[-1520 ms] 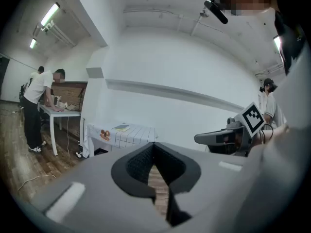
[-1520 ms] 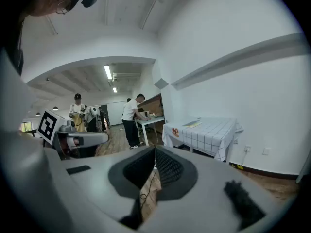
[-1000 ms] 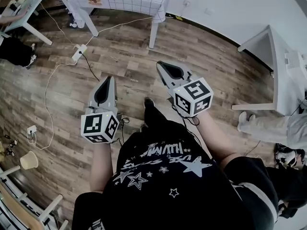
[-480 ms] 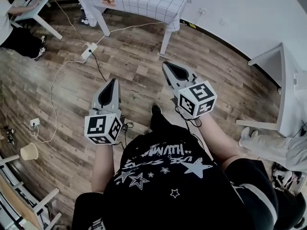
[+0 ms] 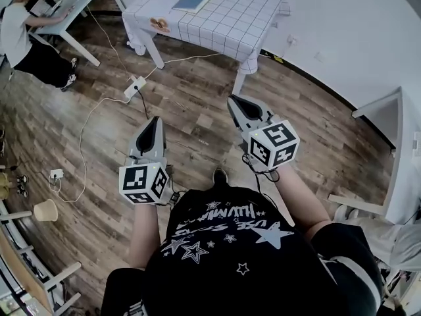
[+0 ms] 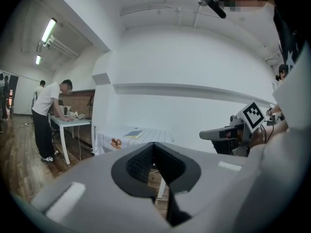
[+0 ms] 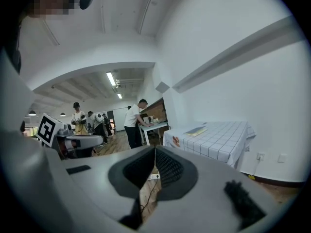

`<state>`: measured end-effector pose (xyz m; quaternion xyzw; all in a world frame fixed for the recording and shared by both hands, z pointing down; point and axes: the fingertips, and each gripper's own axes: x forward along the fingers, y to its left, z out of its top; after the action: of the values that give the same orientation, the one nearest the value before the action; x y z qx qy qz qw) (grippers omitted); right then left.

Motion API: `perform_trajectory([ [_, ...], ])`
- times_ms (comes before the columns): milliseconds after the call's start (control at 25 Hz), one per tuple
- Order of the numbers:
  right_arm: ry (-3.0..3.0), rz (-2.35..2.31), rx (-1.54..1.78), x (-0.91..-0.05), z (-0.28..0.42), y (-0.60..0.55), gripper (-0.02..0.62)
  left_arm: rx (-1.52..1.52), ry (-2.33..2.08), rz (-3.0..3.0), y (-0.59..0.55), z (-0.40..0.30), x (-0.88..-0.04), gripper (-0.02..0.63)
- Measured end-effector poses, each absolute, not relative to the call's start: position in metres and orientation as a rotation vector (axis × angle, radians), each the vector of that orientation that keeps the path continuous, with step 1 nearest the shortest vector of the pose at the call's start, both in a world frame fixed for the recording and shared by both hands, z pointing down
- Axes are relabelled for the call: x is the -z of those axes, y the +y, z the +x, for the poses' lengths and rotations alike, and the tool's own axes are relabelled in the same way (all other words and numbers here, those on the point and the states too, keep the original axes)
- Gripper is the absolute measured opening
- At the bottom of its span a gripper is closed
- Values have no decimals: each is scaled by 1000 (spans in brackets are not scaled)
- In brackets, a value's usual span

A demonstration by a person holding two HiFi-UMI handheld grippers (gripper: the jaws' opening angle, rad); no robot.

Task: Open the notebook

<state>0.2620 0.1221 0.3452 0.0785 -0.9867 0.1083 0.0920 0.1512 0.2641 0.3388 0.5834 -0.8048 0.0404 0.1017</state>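
Currently the left gripper (image 5: 156, 120) is fully clenched. In the left gripper view its ribbed pads (image 6: 138, 161) meet at the tips, with nothing between them and nothing touching them. The right gripper (image 5: 231, 99) is in the same condition. Its pads (image 7: 167, 166) are closed together at the tips on no object.

Both grippers are held in the air above the wooden floor (image 5: 197, 104), side by side and apart from each other, each pointing forward. The marker cube (image 5: 142, 184) of the left gripper sits at its rear end, nearest the person's body.

The notebook (image 5: 193, 0) lies closed and flat on a table (image 5: 243, 18) covered with a checked cloth. The table stands well ahead of both sets of jaws, beyond their tips and out of contact with them. Seen along the left gripper, the notebook is just left of the jaw line. Seen along the right gripper, it is to the right. A power strip (image 5: 135, 86) lies on the floor between the left gripper's tips and the table.
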Motion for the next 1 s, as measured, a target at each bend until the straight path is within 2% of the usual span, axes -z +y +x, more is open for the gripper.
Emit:
perform_trajectory([
  [520, -2895, 204, -405, -361, 231, 86, 18, -114, -2364, 1674, 234, 129, -347, 10],
  [1000, -2862, 332, -383, -367, 165, 43, 18, -88, -2294, 1776, 174, 45, -352, 10],
])
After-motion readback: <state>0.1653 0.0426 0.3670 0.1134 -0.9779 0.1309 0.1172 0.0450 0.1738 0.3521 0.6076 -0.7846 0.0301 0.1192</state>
